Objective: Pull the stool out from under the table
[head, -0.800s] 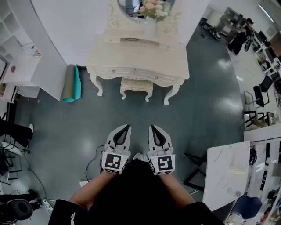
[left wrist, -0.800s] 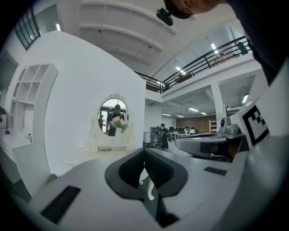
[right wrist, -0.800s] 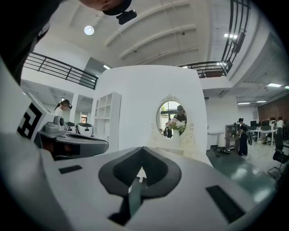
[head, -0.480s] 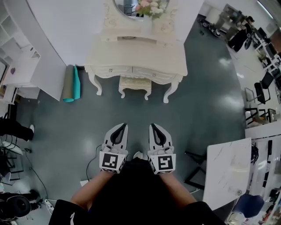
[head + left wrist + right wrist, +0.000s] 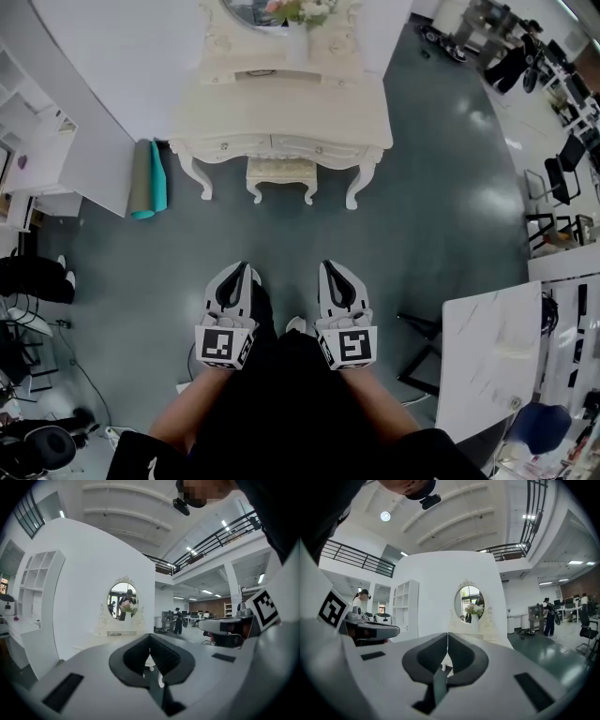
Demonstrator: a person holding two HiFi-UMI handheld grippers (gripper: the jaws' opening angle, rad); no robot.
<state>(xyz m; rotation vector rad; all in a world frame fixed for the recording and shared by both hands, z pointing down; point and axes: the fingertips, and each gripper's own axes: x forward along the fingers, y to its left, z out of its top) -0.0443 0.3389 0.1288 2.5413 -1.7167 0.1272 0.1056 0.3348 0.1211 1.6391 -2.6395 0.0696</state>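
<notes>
Head view: a person is holding the left tongs point(image 5: 243, 267) and the right tongs point(image 5: 326, 267) side by side over the grey floor point(image 5: 441, 187), both aiming at the table point(image 5: 281, 117).
Left tongs: jaws are pressing together in the left gripper view point(image 5: 150, 636), clenched on nothing.
Right tongs: jaws are meeting likewise in the right gripper view point(image 5: 448, 634), clenched and empty.
Stool: the cream stool point(image 5: 280, 172) is sitting tucked under the table's front edge, between its front legs, well apart from both tongs.
Table top: an oval mirror point(image 5: 246, 11) and flowers point(image 5: 295, 9) are standing at the back.
Left of table: a rolled teal mat point(image 5: 150, 178) is lying against the white wall.
</notes>
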